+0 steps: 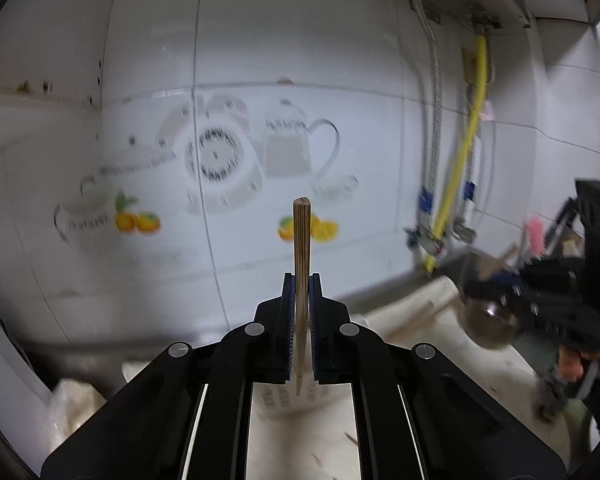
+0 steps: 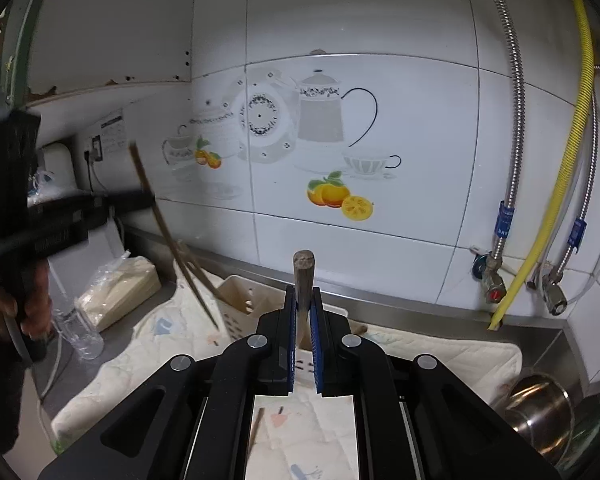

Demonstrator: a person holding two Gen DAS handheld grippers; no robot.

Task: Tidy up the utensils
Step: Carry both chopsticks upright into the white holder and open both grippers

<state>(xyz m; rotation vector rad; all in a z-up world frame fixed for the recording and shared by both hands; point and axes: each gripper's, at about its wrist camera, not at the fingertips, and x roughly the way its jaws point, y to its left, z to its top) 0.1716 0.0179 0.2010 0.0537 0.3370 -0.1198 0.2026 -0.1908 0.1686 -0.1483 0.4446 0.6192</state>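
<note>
My left gripper (image 1: 300,292) is shut on a light wooden chopstick (image 1: 301,248) that stands upright between its blue pads, held in the air before the tiled wall. From the right wrist view the same gripper (image 2: 150,200) holds the chopstick (image 2: 168,236) slanted above a cream utensil holder (image 2: 240,300). My right gripper (image 2: 303,304) is shut on a darker wooden utensil handle (image 2: 303,276), upright, just in front of the holder. Another stick (image 2: 256,432) lies on the cloth below.
A pale quilted cloth (image 2: 440,356) covers the steel counter. A steel pot (image 2: 540,412) stands at the right. A clear plastic bottle (image 2: 80,336) and a wrapped packet (image 2: 120,292) sit at the left. Hoses and valves (image 2: 496,280) line the wall.
</note>
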